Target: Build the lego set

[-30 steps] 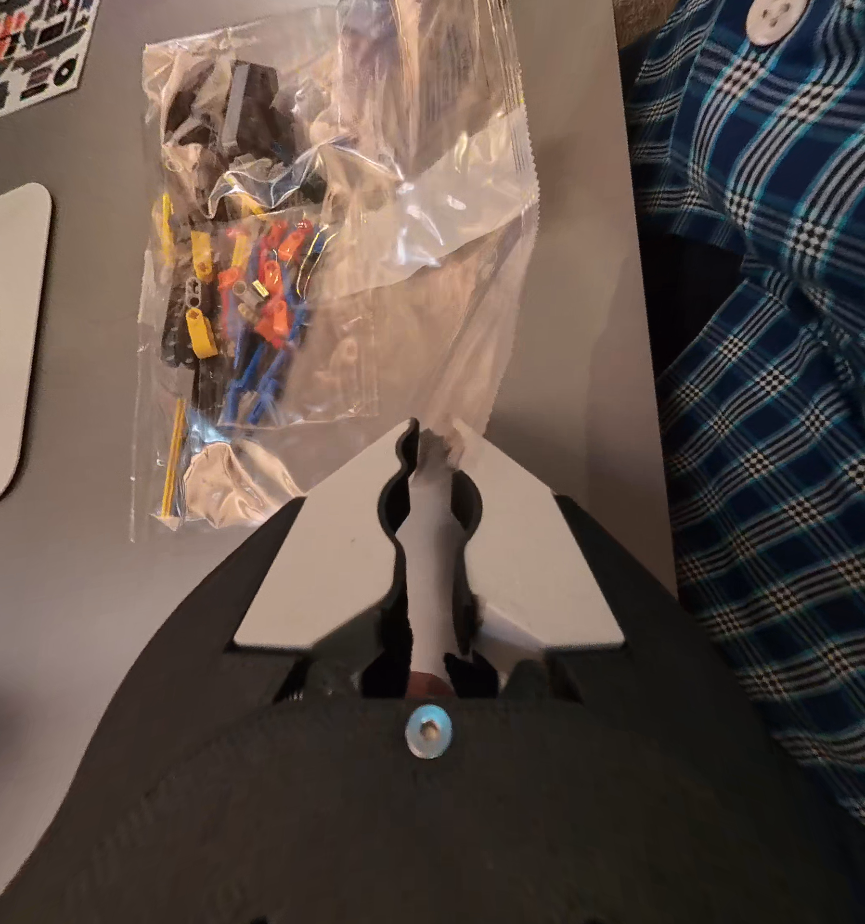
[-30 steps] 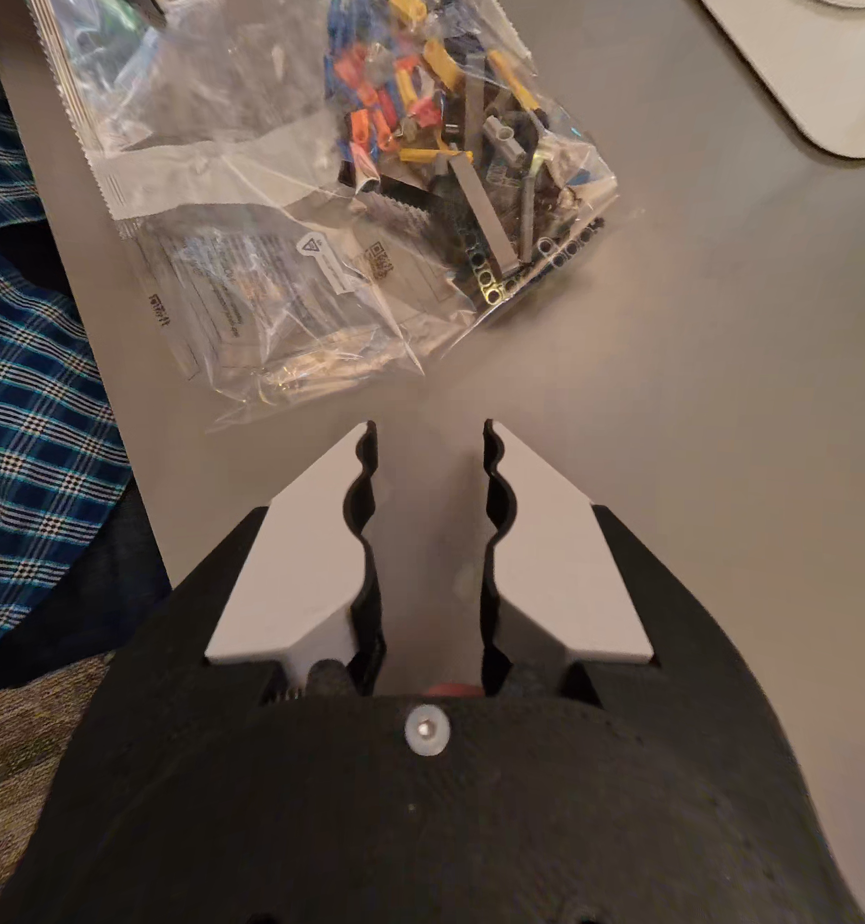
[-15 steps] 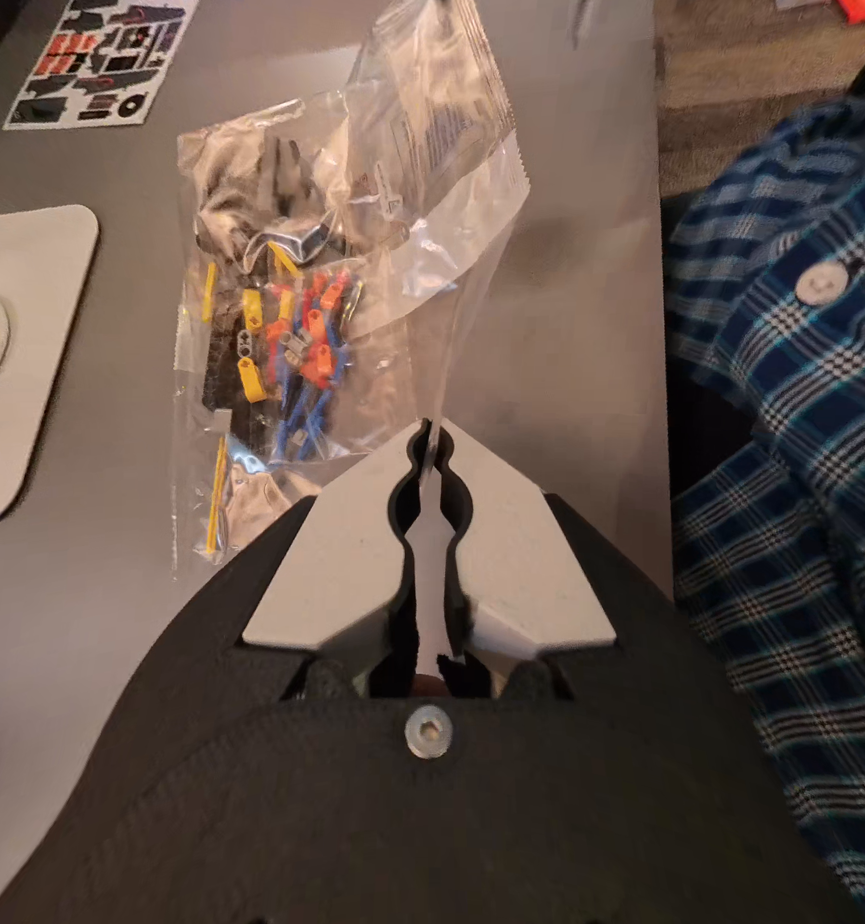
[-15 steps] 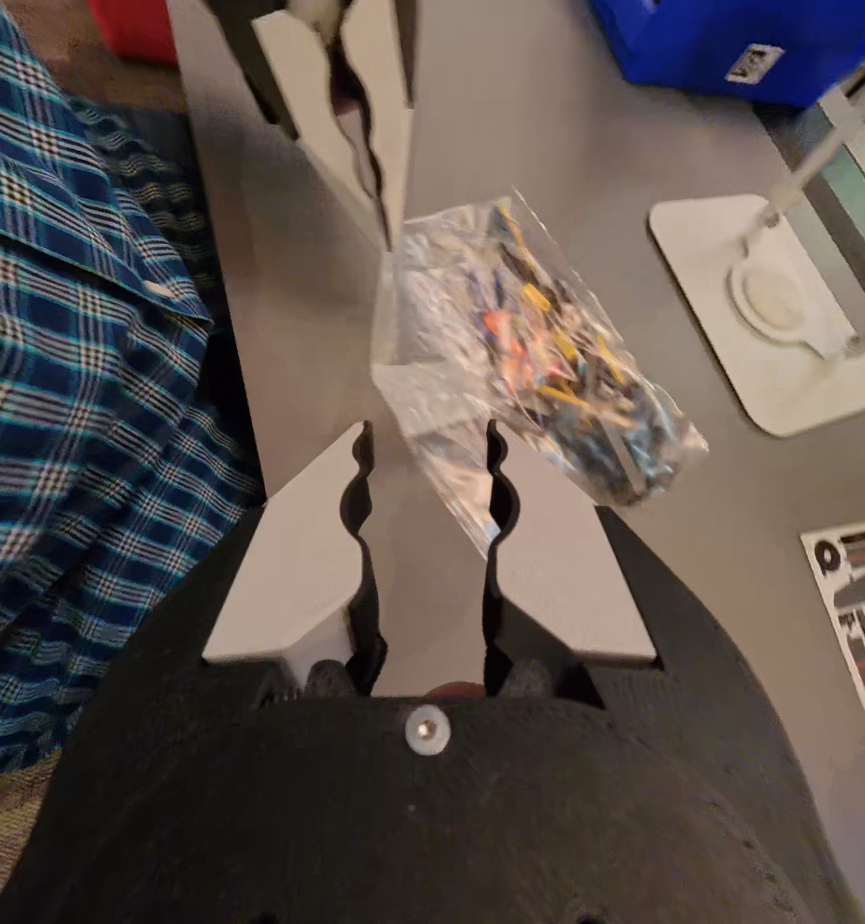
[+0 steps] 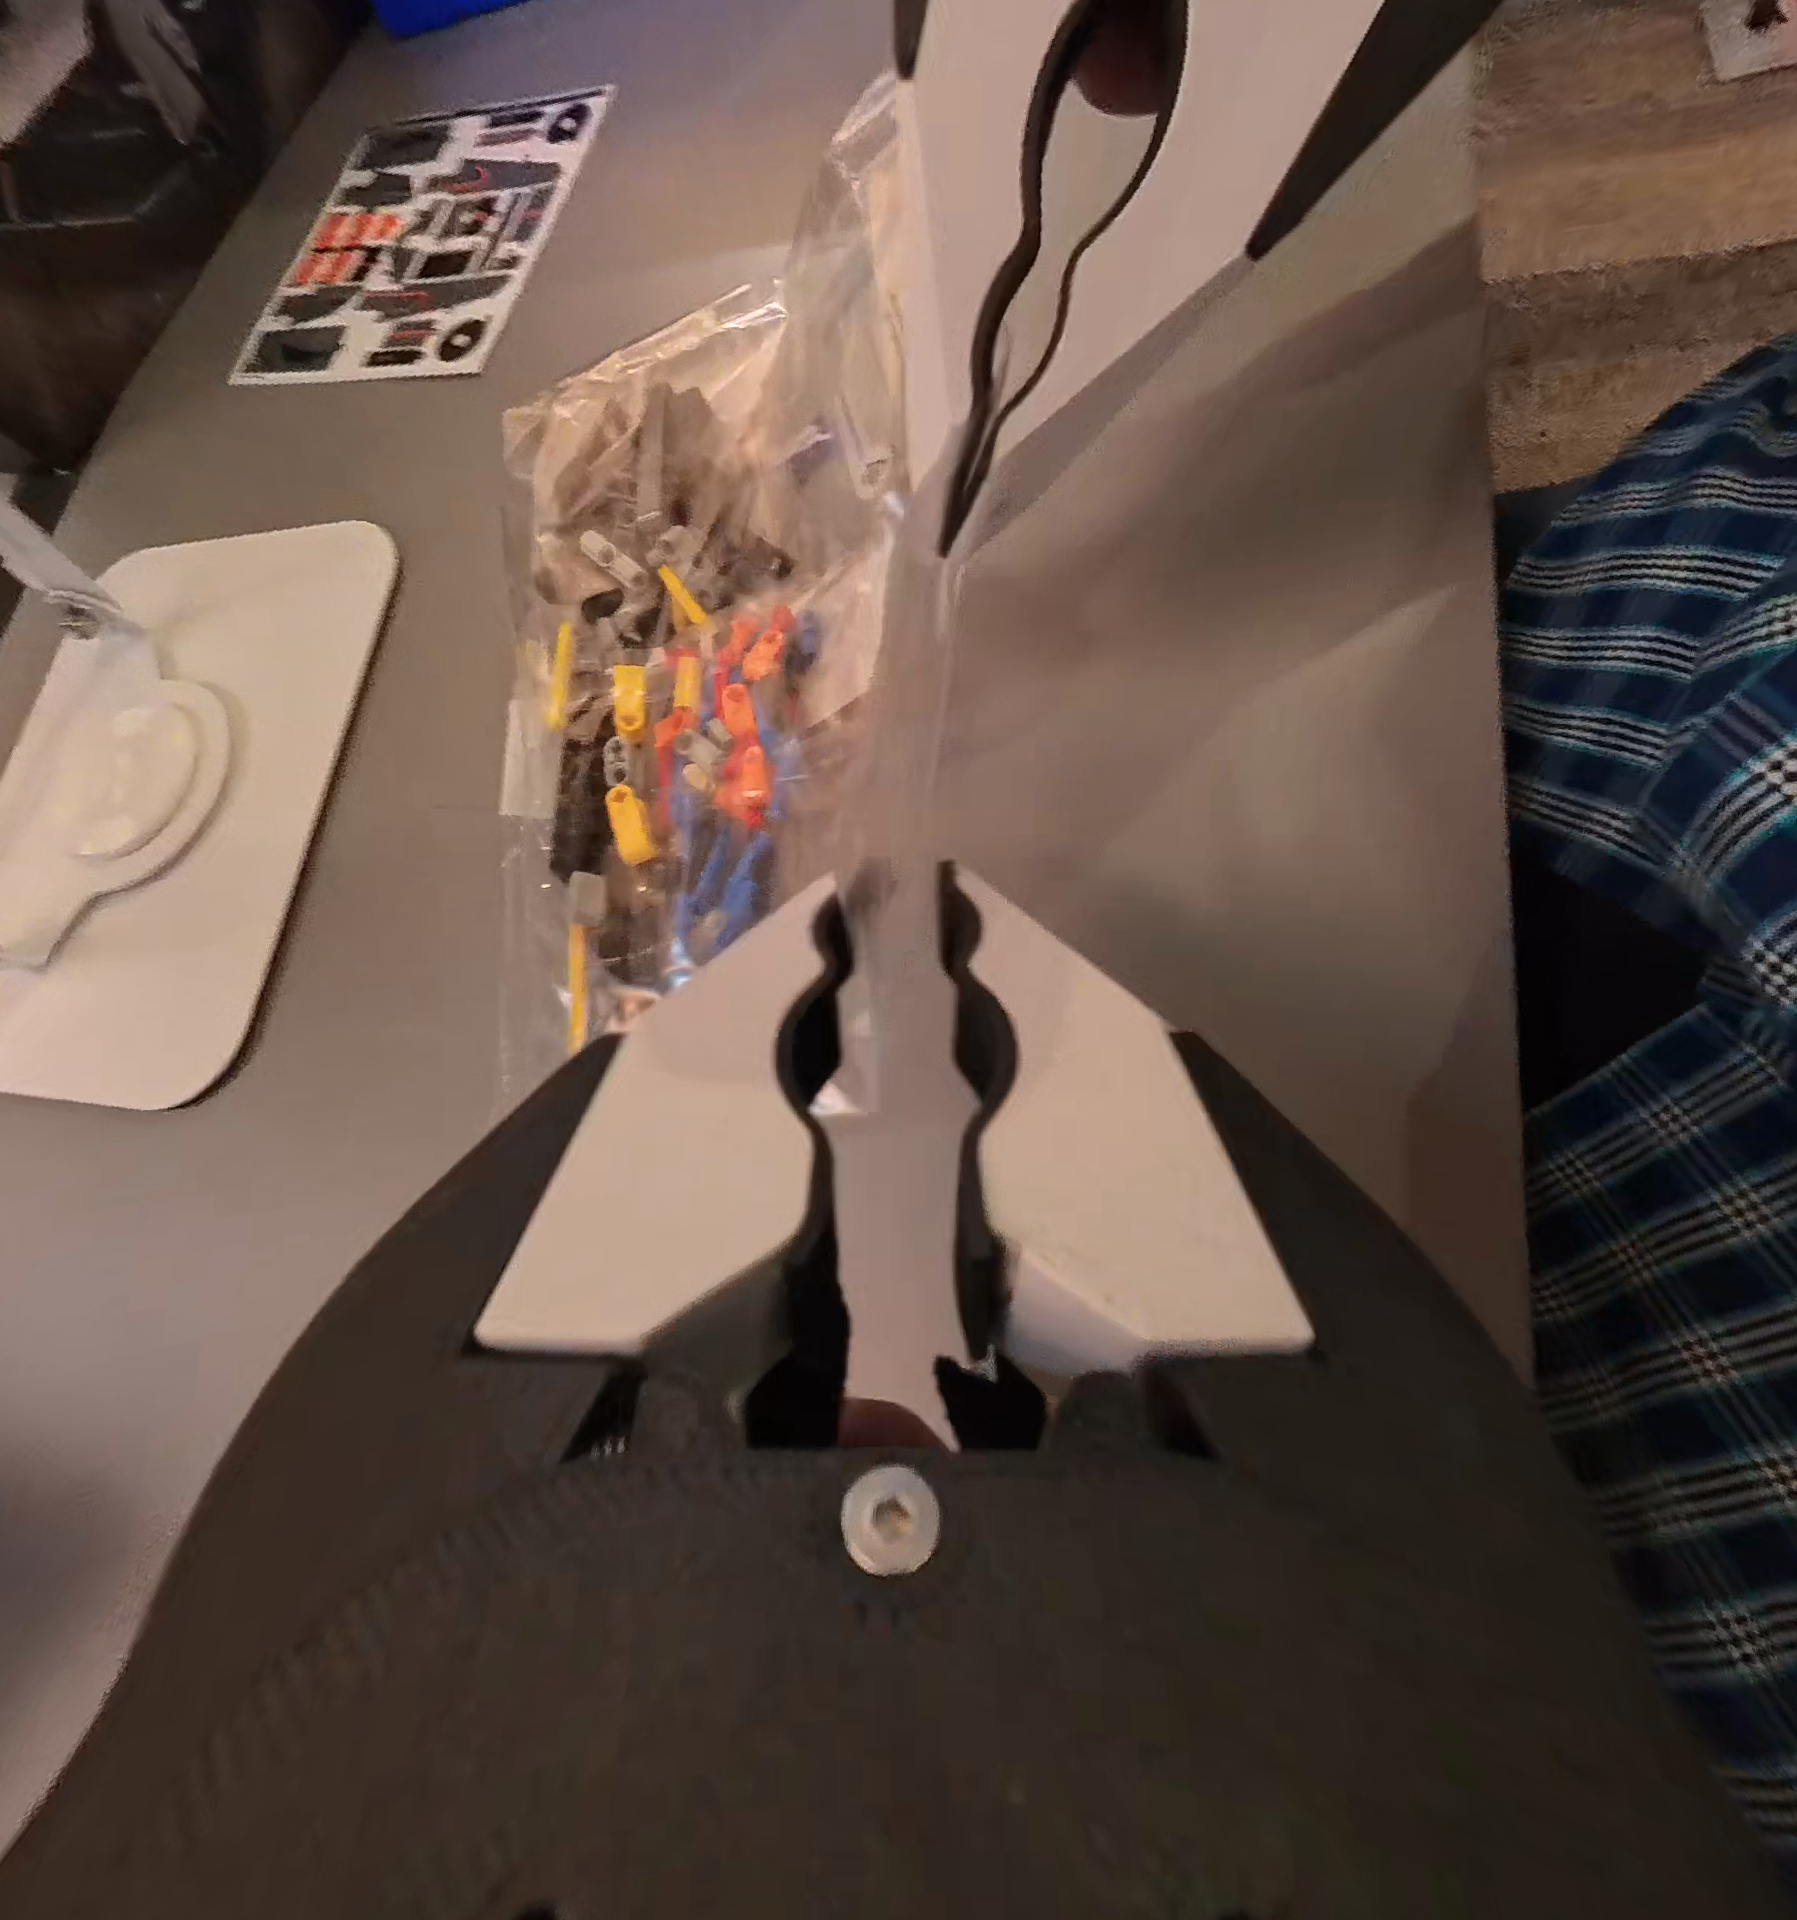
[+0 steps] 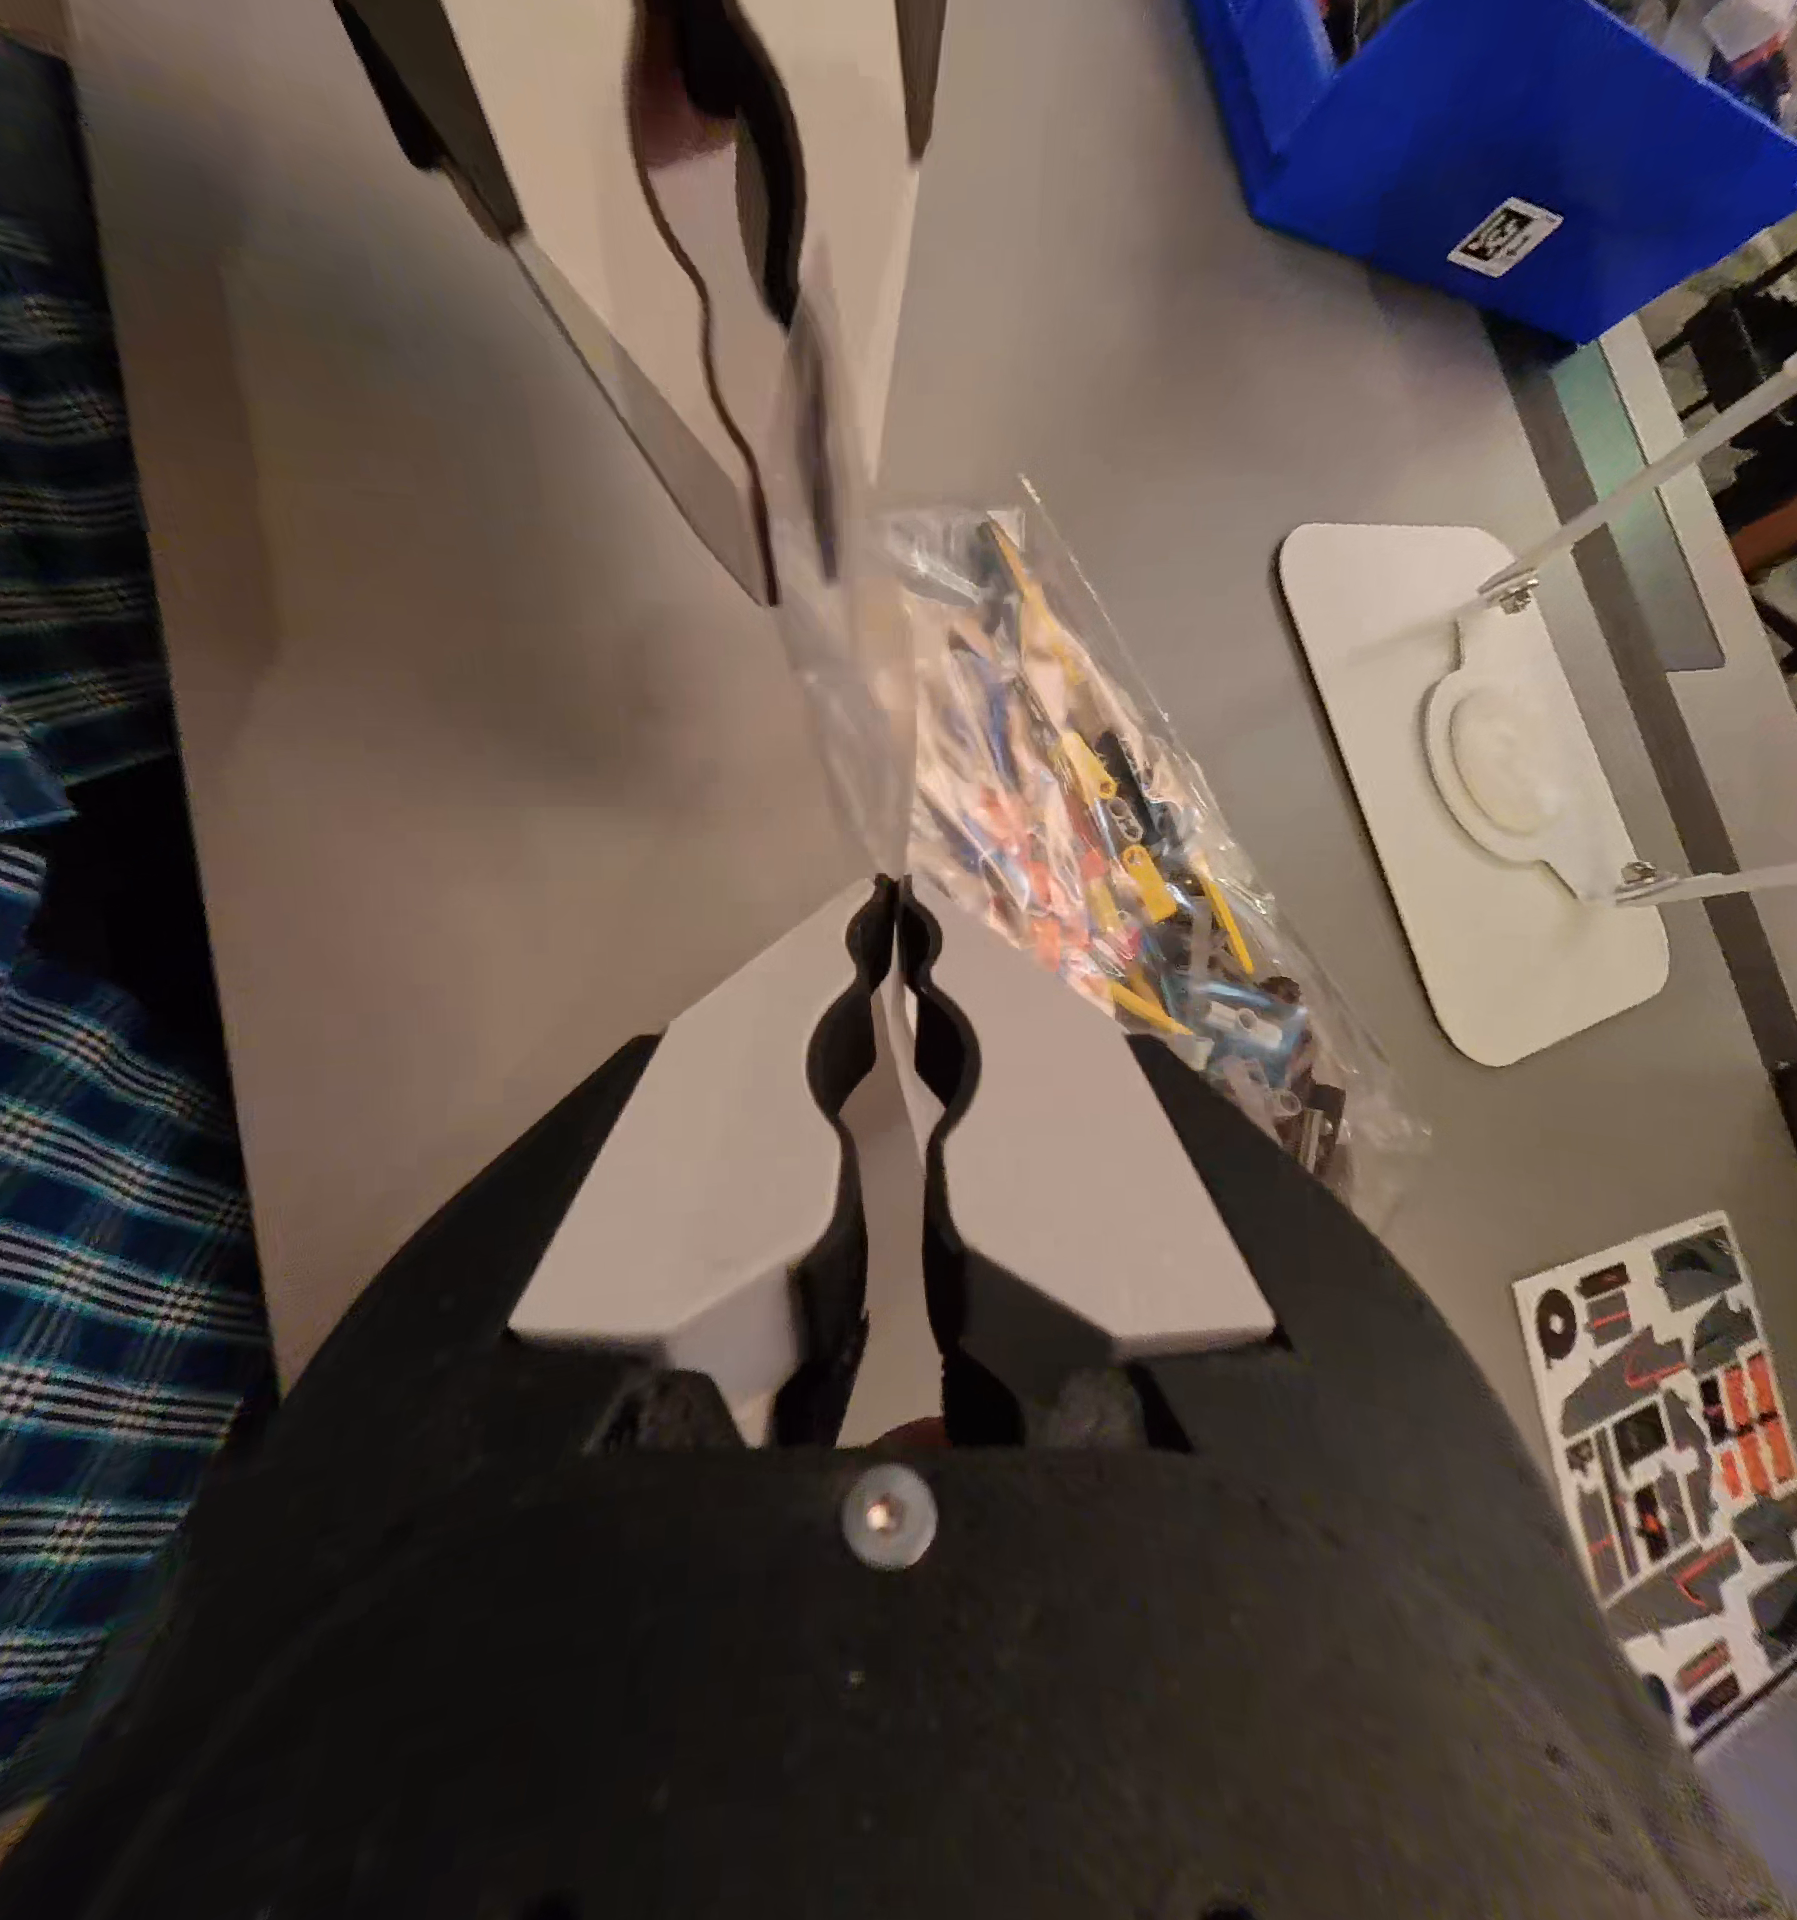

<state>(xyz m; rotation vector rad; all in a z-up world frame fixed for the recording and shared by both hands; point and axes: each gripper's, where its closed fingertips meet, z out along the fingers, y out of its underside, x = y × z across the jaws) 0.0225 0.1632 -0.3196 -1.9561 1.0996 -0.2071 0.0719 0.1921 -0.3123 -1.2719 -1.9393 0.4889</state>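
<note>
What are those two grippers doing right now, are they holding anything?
Left gripper: closed, pinching an edge of the clear bag of Lego parts.
Right gripper: closed, pinching the same bag.

You have almost nothing legible in front of you. The blue bin [image 6: 1517, 156] at the far end of the worktop [image 6: 1133, 312] carries a small white label printed with a black square code pattern [image 6: 1505, 237], and no lettering on it can be made out. The sticker sheet [image 6: 1704, 1455] lying flat on the worktop shows only dark grey, black and red shapes. Any print on the clear plastic bag [image 5: 686, 582] is too blurred for you to tell.
</note>
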